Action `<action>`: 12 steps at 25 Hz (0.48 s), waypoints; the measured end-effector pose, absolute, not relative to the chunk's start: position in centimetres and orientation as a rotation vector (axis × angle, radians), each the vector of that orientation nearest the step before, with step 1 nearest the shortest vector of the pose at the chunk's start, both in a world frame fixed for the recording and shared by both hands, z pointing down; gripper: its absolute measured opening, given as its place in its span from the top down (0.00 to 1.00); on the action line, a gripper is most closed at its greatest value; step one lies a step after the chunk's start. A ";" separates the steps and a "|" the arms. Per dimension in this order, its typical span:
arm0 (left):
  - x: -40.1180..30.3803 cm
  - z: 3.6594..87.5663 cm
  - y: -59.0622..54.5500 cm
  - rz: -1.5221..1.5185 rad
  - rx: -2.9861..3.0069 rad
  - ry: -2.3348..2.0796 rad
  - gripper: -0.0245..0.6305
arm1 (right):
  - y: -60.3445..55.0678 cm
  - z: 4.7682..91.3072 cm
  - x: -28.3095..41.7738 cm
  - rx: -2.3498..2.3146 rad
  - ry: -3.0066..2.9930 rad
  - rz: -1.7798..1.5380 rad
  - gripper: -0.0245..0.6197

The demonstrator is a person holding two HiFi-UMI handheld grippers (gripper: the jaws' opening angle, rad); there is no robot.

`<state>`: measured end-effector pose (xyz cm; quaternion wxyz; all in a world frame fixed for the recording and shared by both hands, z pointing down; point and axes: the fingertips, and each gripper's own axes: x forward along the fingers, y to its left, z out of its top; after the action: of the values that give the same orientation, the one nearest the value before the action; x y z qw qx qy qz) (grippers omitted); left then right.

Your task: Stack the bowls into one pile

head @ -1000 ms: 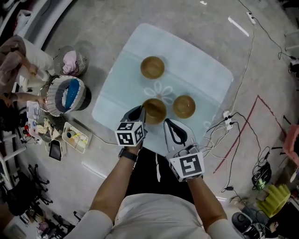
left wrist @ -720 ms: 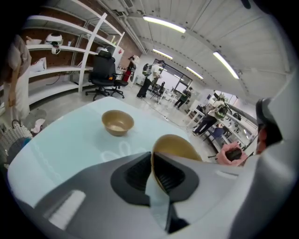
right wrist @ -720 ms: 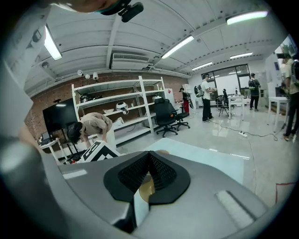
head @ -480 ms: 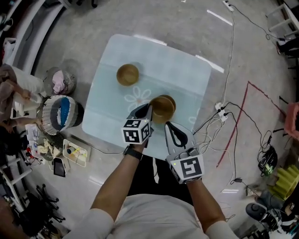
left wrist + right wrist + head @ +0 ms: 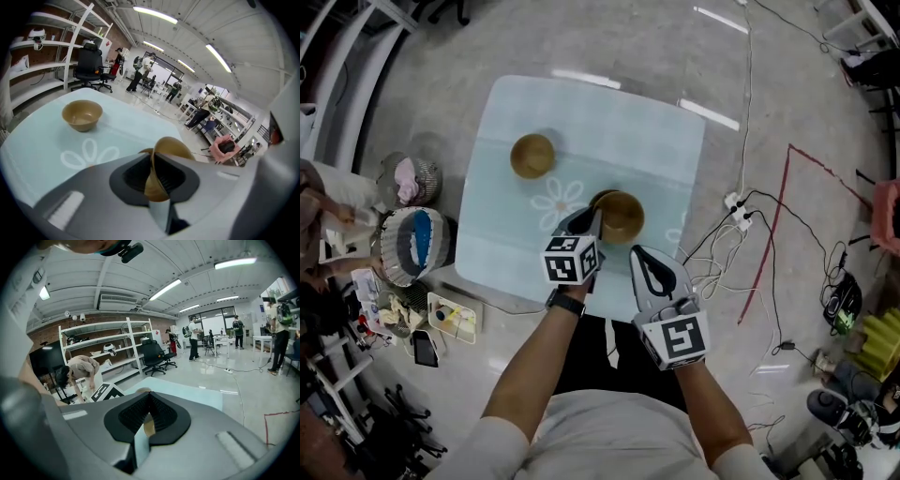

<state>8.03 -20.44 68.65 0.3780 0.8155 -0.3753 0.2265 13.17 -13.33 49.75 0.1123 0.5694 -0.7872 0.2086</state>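
Upper left of the worktop (image 5: 656, 141): lone bowl (image 5: 532, 155) sits upright on the pale cloth, well apart from the rest and untouched; the left gripper view shows it at upper left too (image 5: 82, 115). Frame centre: left hand-held gripper (image 5: 592, 221) is clamped on the rim of the held bowl (image 5: 622, 216). In its own view the jaws pinch that rim edge-on, so the grip looks firm. The held bowl sits right over the bottom bowl (image 5: 600, 196), of which only a dark crescent of rim shows at the held bowl's upper left. A sliver of that rim also peeks out behind the held bowl in the left gripper view (image 5: 142, 151). Can't tell if the held bowl is fully seated inside or hovering just above. Lower right of centre: right hand-held gripper (image 5: 637, 249) has its jaws drawn together with nothing clamped. It sits just beside the pair, not touching. My read on progress: first nesting is about done but not let go. Left to do: release the held bowl, fetch the lone bowl from the upper left, drop it on the pile. Call it roughly halfway.
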 end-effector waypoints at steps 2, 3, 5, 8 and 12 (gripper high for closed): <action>8.3 68.9 -20.5 0.581 2.086 -0.947 0.93 | -13.5 49.8 13.3 1.675 -2.317 0.614 0.96; 8.4 69.1 -20.5 0.583 2.086 -0.940 0.93 | -13.7 49.8 13.4 1.679 -2.311 0.616 0.96; 8.3 69.5 -20.5 0.603 2.087 -0.936 0.93 | -13.9 50.0 13.5 1.682 -2.289 0.629 0.96; 7.5 69.8 -20.9 0.630 2.091 -0.963 0.90 | -14.1 50.2 13.0 1.665 -2.304 0.629 0.96; 6.5 69.3 -21.6 0.606 2.089 -0.999 0.90 | -14.8 50.0 12.7 1.647 -2.291 0.632 0.96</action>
<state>6.51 -21.57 69.27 0.3651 0.8125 -0.3886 0.2358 12.67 -14.76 49.95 0.1246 0.5652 -0.7861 0.2170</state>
